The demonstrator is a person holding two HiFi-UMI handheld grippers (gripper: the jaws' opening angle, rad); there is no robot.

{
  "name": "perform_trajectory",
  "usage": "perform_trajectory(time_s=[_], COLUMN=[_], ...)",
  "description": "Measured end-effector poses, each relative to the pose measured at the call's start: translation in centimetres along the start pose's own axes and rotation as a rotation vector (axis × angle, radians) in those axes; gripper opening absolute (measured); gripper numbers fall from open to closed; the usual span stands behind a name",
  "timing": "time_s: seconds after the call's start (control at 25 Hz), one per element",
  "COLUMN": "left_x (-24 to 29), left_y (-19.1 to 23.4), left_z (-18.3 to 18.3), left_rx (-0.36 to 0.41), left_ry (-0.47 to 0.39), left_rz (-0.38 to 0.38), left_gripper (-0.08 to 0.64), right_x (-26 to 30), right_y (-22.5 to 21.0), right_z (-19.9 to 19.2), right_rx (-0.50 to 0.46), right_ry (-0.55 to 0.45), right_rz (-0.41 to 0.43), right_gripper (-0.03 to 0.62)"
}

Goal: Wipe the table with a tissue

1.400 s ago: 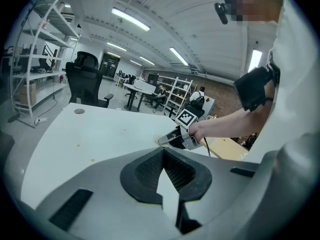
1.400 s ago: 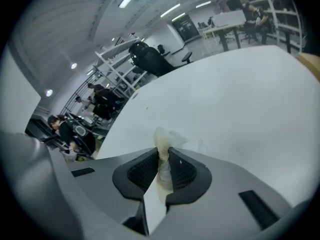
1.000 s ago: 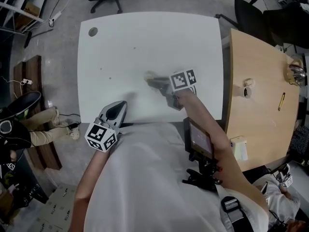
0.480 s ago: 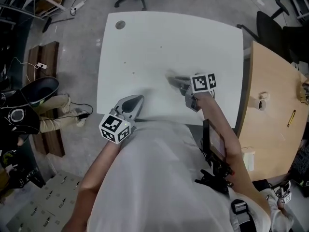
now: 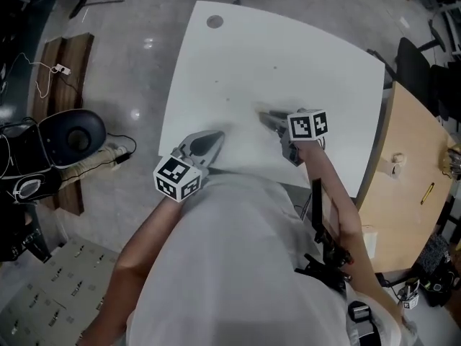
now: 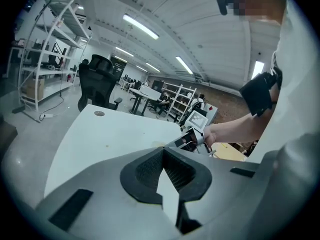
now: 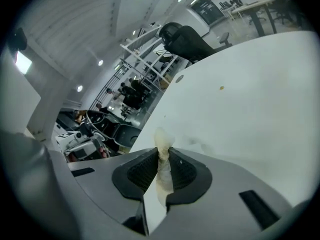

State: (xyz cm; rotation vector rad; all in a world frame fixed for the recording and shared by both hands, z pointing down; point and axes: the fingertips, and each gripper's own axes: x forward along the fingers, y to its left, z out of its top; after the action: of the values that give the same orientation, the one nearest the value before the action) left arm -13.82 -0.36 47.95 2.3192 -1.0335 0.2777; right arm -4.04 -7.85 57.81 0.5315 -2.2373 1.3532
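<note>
— Looking down from above, where's the tissue (image 5: 257, 109)?
— It's a pale wad at the tip of the right gripper (image 5: 264, 114), low on the white table (image 5: 302, 56), nearer the near edge than the far one. The left gripper (image 5: 215, 136) hangs over the near edge, towards the near left corner, well apart from it.
— And the left gripper's own view?
— Its jaws are pressed together with nothing between them.
— And the right gripper's?
— Its jaws are clamped on the tissue, which pokes out past the tips. I can't tell if it touches the tabletop.
</note>
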Motion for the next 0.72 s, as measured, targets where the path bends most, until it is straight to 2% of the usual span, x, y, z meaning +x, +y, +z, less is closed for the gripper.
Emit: perform_trajectory(time_s=[0.28, 0.48, 0.72], left_x=[-3.3, -5.1, -7.1], left_y=[4.1, 5.6, 7.4], left_z=[-0.5, -0.9, -1.4], left_rx=[-0.026, -0.065, -0.097], left_ry=[-0.013, -0.045, -0.061], left_rz=[0.021, 0.057, 0.079], left_gripper=[0.006, 0.006, 0.006], right_x=[4.9, 6.7, 8.2], right_y=[0.7, -1.2, -1.7], right_z=[3.1, 4.4, 4.6], right_rx=[-0.11, -0.113, -0.126], right_ry=[-0.009, -0.001, 0.024], right_rz=[-0.121, -0.269, -0.406], right_gripper=[0.055, 0.055, 0.055])
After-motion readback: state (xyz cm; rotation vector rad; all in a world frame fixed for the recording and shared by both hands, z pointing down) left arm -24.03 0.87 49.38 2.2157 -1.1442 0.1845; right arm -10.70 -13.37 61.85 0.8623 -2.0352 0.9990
